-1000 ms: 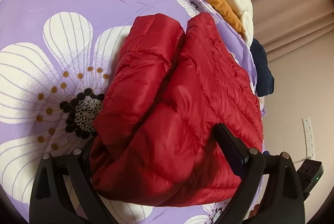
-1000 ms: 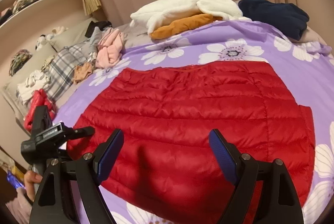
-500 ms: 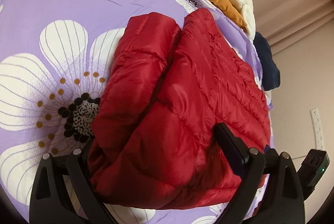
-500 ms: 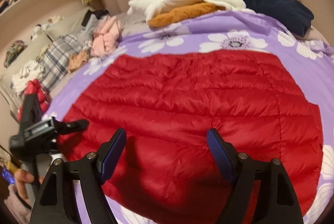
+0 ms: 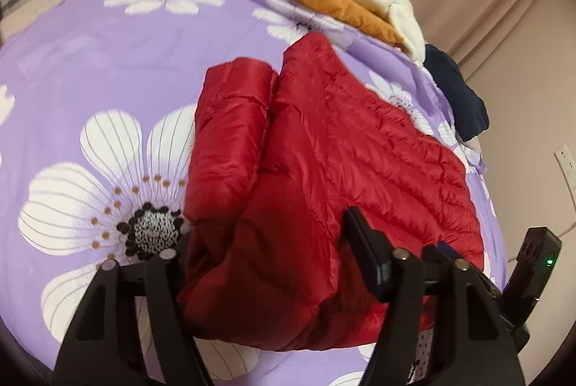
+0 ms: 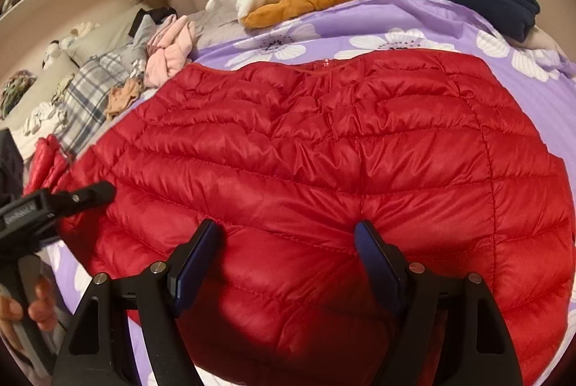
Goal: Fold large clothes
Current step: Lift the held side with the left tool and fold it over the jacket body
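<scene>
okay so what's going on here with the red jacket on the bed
A person holding a gripper in each hand is folding a red puffer jacket on a purple flowered bedspread. The left gripper has just been closing around a bunched fold at the jacket's edge. The right gripper stands open over the quilted back.

The left gripper (image 5: 266,242) has just been closing its jaws, with a thick bunched fold of the red down jacket (image 5: 324,148) between them; its left finger is buried behind the fabric and the right pad presses against the fold. That gripper has risen and rolled, so its view now reaches the far edge of the bed (image 5: 108,37), where pink and tan clothes have come into sight. The right gripper (image 6: 288,242) has sunk towards the jacket (image 6: 324,148), its jaws drawn in a little, and its fingertips now sit against the quilted surface.
</scene>
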The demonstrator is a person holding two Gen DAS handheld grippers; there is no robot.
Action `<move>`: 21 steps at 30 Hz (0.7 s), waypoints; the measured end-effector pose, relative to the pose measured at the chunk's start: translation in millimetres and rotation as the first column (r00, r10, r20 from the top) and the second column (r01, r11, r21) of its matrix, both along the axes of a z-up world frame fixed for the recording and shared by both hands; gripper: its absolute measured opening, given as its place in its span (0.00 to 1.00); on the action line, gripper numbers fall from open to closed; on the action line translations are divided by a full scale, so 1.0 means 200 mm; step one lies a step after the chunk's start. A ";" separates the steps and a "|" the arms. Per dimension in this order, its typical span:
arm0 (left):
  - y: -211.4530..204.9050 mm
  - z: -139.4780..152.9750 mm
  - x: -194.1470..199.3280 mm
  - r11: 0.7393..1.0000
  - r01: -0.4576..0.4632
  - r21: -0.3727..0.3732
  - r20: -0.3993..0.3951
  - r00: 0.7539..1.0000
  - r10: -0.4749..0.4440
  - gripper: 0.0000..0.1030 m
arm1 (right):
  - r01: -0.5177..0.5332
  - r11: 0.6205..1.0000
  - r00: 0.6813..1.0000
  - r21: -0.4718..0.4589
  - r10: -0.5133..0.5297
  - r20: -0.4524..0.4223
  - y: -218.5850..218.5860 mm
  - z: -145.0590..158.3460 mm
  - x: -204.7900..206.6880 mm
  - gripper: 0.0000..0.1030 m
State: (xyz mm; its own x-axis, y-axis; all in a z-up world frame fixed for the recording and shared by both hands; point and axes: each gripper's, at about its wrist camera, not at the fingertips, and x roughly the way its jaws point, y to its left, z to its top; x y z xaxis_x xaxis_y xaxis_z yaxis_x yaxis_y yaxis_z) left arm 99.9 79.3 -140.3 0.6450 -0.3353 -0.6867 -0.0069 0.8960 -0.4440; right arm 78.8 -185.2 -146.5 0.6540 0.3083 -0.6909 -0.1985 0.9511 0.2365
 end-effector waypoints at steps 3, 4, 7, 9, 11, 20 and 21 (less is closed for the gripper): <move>-0.02 0.06 -0.02 1.000 0.008 0.029 0.031 0.999 -0.009 0.57 | 0.004 1.000 1.000 0.009 -0.004 -0.001 -0.01 0.00 0.00 0.77; -0.04 0.07 -0.03 0.999 0.010 0.040 0.039 0.999 -0.011 0.56 | 0.005 1.000 1.000 0.011 -0.005 -0.001 -0.01 0.00 0.00 0.77; -0.08 0.13 -0.05 0.997 0.022 0.078 0.068 0.997 -0.028 0.51 | 0.008 1.000 1.000 0.017 -0.008 -0.001 -0.01 -0.01 0.00 0.77; -0.12 0.17 -0.05 0.993 0.033 0.111 0.089 0.995 -0.043 0.46 | 0.010 1.000 1.000 0.020 -0.010 -0.001 -0.01 -0.01 0.00 0.77; -0.14 0.20 -0.06 0.991 0.048 0.121 0.109 0.992 -0.062 0.45 | 0.010 1.000 1.000 0.025 -0.010 -0.001 -0.02 -0.01 0.00 0.77; -0.30 0.35 -0.09 0.980 0.106 0.171 0.187 0.973 -0.138 0.42 | 0.017 0.998 1.000 0.056 -0.018 0.002 -0.03 -0.02 0.00 0.77; -0.33 0.37 -0.09 0.977 0.118 0.178 0.197 0.968 -0.153 0.42 | 0.018 0.998 1.000 0.059 -0.018 0.003 -0.04 -0.03 0.00 0.77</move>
State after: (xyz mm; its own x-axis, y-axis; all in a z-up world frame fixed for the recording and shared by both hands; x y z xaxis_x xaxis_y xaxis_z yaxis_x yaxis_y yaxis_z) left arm 81.0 12.5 -66.1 0.7360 -0.3238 -0.5946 0.1964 0.9426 -0.2702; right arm 77.9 -192.4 -151.9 0.6620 0.3364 -0.6698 -0.1826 0.9391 0.2912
